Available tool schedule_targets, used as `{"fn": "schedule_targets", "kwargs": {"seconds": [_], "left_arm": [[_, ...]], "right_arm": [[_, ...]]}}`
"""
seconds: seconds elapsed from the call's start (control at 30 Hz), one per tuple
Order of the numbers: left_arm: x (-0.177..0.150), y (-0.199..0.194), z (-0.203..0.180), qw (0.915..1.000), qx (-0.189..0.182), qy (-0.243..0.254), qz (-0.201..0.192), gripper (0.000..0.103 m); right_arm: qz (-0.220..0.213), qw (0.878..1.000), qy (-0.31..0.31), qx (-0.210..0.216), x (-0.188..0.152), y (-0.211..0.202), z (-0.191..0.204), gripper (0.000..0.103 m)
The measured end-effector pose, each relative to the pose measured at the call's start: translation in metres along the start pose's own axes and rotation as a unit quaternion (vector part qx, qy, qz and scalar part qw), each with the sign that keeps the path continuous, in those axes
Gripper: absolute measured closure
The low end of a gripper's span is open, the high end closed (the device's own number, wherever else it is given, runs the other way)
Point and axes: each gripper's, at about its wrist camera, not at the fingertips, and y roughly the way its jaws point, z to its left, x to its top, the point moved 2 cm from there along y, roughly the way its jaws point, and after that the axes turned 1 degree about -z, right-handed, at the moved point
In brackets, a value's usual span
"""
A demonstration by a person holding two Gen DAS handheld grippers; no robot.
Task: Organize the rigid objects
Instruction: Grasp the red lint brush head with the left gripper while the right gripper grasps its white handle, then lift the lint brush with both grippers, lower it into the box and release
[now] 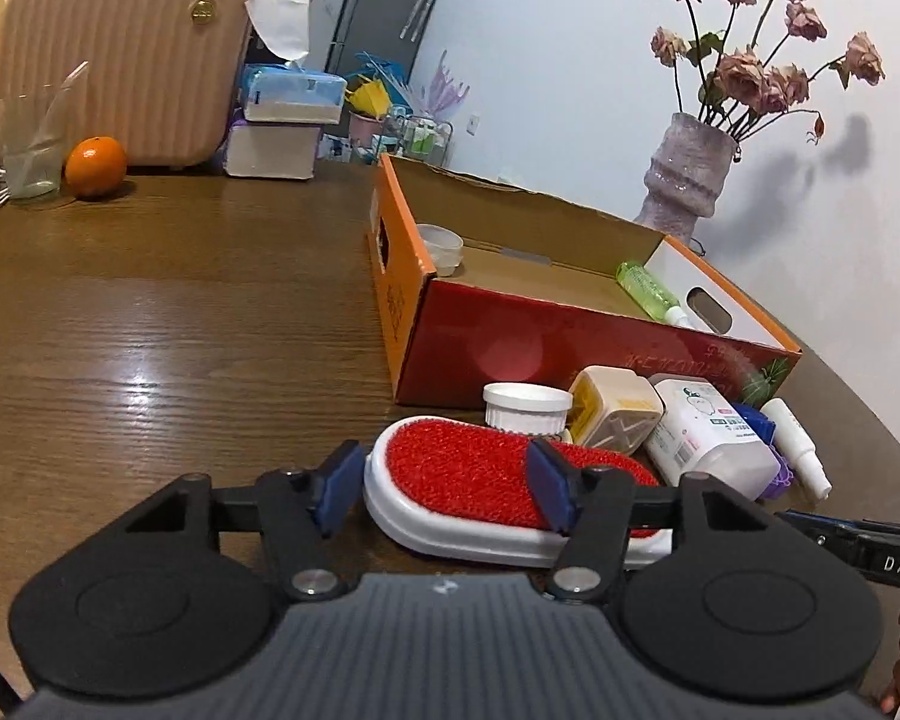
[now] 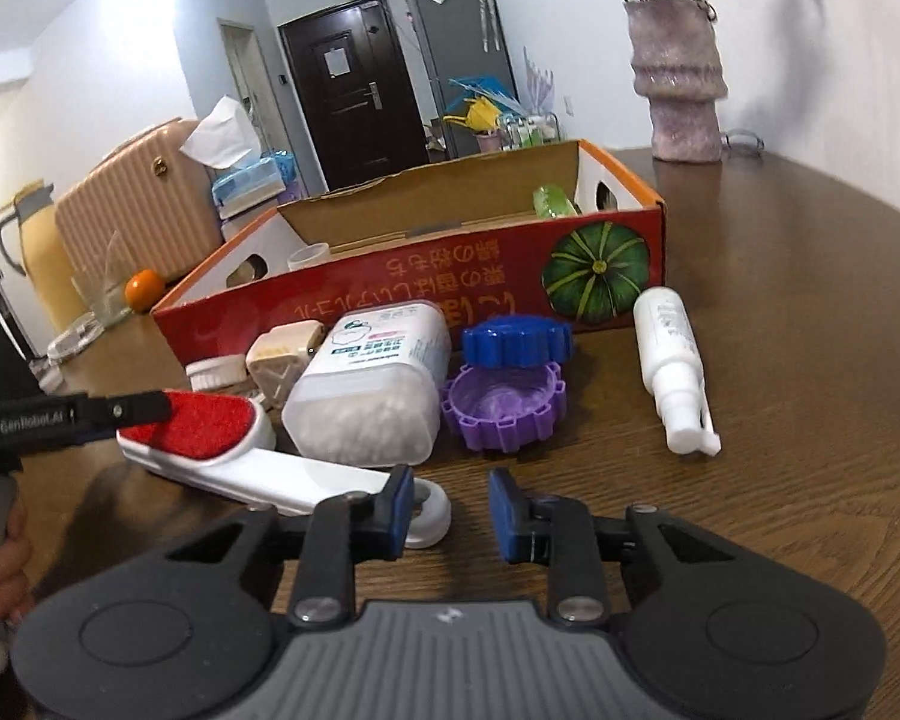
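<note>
My left gripper [image 1: 444, 489] straddling the red lint brush [image 1: 486, 474] – pads not yet pressing, my right gripper [image 2: 452, 516] narrowed beside its white handle [image 2: 306, 480], holding nothing

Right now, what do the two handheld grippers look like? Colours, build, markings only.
Both match: the left gripper and right gripper have black linkage arms with silver pivot screws, blue finger pads, round black side housings and a ribbed grey centre plate with a small logo. The side of the left gripper's body carries white "GenRobot.AI" lettering. No cables or sleeves are visible.
</note>
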Motion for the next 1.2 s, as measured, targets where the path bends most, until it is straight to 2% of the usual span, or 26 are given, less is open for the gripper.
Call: {"fn": "schedule_targets", "kwargs": {"seconds": [0.03,0.1,0.27,0.47,0.57,0.67,0.8,0.93,1.07,1.2], "left_arm": [[-0.001,-0.003,-0.001,1.0000,0.000,-0.002,0.000,0.045],[-0.005,-0.011,-0.003,1.0000,-0.001,-0.008,0.003,0.049],[-0.028,-0.045,-0.011,0.9997,0.002,-0.024,0.001,0.052],[-0.062,-0.090,-0.025,0.9985,-0.014,-0.052,0.006,0.053],[-0.068,-0.091,-0.026,0.9987,-0.018,-0.046,0.011,0.050],[-0.068,-0.085,-0.021,0.9978,-0.020,-0.060,0.021,0.037],[-0.069,-0.080,-0.020,0.9967,-0.035,-0.071,0.019,0.043],[-0.071,-0.083,-0.023,0.9966,-0.025,-0.077,0.014,0.045],[-0.071,-0.102,-0.031,0.9975,-0.018,-0.067,-0.015,0.049],[-0.063,-0.125,-0.041,0.9970,-0.026,-0.057,-0.046,0.052]], "right_arm": [[0.001,1.000,0.005,0.003,0.000,0.000,-0.002,0.078],[0.002,1.000,0.010,0.012,0.001,0.000,-0.003,0.090],[-0.002,1.000,-0.006,-0.002,-0.007,-0.013,0.001,0.090],[0.001,1.000,-0.021,-0.008,-0.020,-0.037,-0.005,0.090],[0.004,1.000,-0.022,-0.001,-0.025,-0.046,-0.009,0.090],[0.003,1.000,-0.014,0.004,-0.027,-0.048,-0.013,0.086],[0.001,1.000,-0.010,0.005,-0.029,-0.049,-0.014,0.086],[0.004,1.000,0.010,0.020,-0.028,-0.049,-0.020,0.090],[-0.004,0.999,0.028,0.028,-0.034,-0.054,-0.022,0.090],[-0.029,0.998,0.040,0.040,-0.036,-0.072,-0.021,0.090]]}}
